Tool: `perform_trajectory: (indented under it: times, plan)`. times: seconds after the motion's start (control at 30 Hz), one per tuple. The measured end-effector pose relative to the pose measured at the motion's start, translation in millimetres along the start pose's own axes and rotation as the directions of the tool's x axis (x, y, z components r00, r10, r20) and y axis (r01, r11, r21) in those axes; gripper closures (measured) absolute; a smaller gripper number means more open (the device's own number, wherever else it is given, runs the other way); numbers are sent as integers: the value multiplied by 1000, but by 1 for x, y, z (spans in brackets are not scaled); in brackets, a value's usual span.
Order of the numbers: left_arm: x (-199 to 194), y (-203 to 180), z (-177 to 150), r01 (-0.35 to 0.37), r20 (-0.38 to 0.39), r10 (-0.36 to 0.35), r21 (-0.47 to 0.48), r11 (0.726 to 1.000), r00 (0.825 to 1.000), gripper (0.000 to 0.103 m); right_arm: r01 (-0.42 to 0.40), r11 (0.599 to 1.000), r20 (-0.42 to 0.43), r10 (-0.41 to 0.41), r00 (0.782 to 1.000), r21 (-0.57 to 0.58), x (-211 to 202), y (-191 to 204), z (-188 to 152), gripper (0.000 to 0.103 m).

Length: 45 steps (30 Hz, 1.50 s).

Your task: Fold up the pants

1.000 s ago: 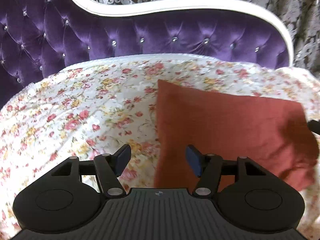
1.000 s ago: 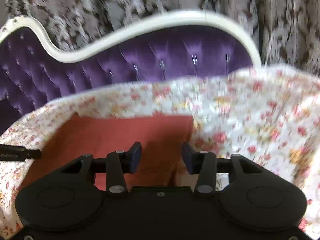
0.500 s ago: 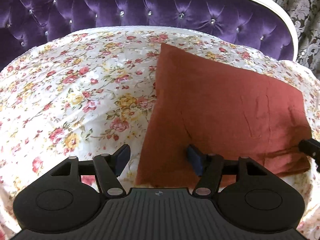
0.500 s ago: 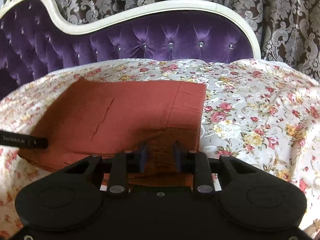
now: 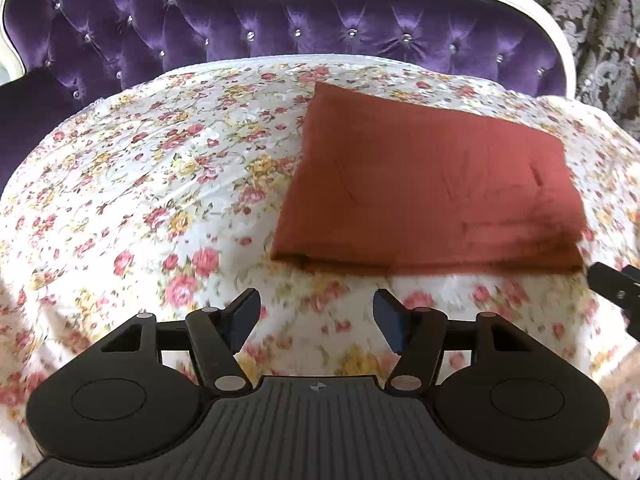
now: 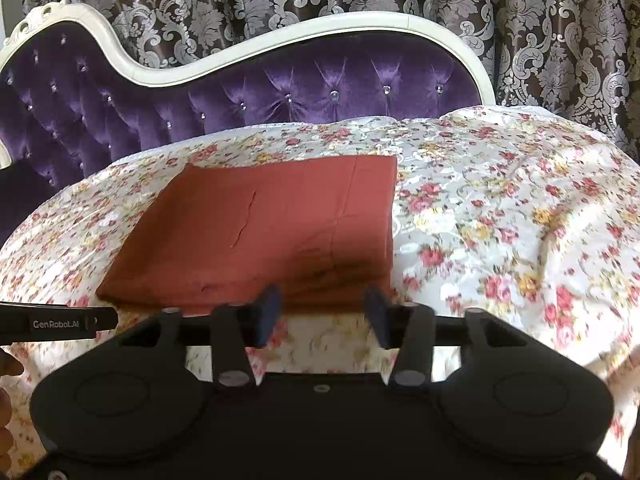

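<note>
On the floral bedspread [image 5: 132,184] in front of the purple headboard [image 6: 320,88], the pants [image 5: 432,188] sit folded into a neat rust-red rectangle, so the left gripper [image 5: 316,316] and right gripper [image 6: 324,312] hang just off its near edge, jaws spread and holding nothing, looks basically done.

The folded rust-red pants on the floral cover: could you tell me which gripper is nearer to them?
Right. The right gripper sits open at the near edge of the pants, its fingertips almost touching. The left gripper is open too, held back over the floral cover with a gap.
</note>
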State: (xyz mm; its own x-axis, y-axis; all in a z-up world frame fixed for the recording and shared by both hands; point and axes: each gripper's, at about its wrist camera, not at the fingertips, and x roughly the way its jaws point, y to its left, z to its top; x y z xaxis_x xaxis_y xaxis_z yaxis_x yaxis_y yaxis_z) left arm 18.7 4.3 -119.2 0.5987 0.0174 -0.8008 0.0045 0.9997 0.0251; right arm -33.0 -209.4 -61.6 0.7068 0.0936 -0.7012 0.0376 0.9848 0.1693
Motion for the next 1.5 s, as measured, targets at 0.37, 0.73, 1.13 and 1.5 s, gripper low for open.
perform_trajectory:
  times: [0.37,0.73,1.13,1.5]
  plan:
    - [-32,-12,-13,46,81,-47,15,999,996,35,37,999,-56,-38,998,-19,-11,3,-10,33]
    - [-36,-13,-15,28,45,-28,16,999,999,35,64,998,-64,-65,996,-19,-12,7,-5,33]
    - [-28,-12,-19,46,1,-46,18,999,999,35,26,1000,-125,-27,992,-14,-4,9,-10,32]
    - [-21,-12,-22,38,-32,-38,13,999,999,35,18,1000,-160,-19,987,-8,1,11,-15,31]
